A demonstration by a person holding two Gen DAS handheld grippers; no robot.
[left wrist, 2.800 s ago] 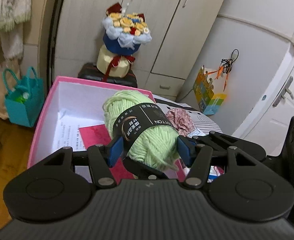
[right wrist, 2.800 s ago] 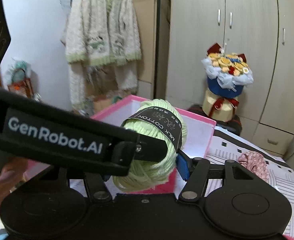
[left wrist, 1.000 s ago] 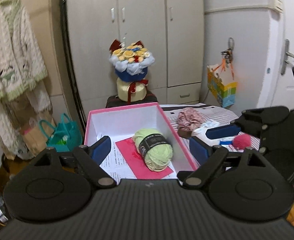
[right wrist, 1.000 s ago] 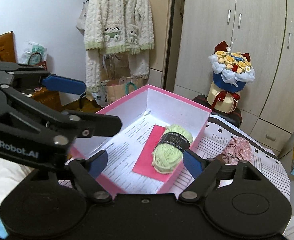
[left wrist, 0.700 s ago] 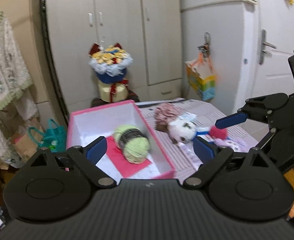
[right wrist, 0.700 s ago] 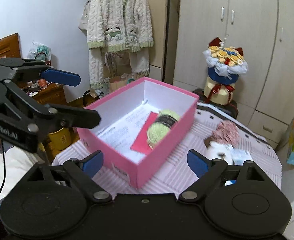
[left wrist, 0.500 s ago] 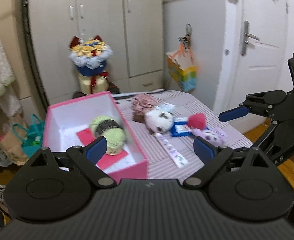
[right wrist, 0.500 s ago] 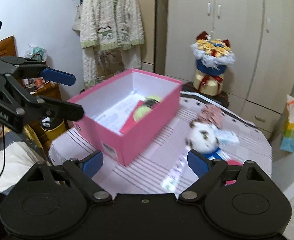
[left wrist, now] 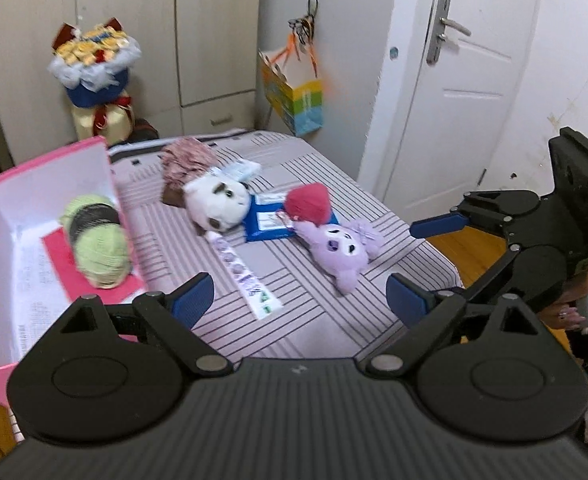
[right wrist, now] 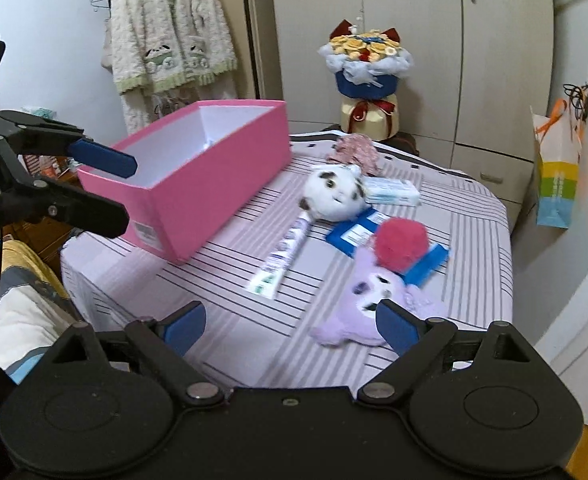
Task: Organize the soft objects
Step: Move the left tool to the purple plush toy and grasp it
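At far left the green yarn (left wrist: 96,250) lies inside the pink box (left wrist: 46,184). On the striped surface (left wrist: 294,312) sit a white plush (left wrist: 218,204), red pompom (left wrist: 308,204) and purple plush (left wrist: 340,250). My left fingers (left wrist: 300,300) and right fingers (right wrist: 290,326) spread wide, holding nothing, the right pair having just widened.

A: Colours, taking the pink box (right wrist: 198,176) as landmark: pink outside, white inside. In it, a pale green yarn ball (left wrist: 96,248) with a black band, on a red sheet (left wrist: 60,258).

B: Noted. Beside the box, tablecloth (right wrist: 474,248) lilac-white with dark stripes. White plush (right wrist: 334,192) with brown-black patches; lavender plush (right wrist: 368,296); crimson yarn ball (right wrist: 400,246); blue booklet (right wrist: 352,236).

A: Gripper pads (right wrist: 182,326) blue, frames black.
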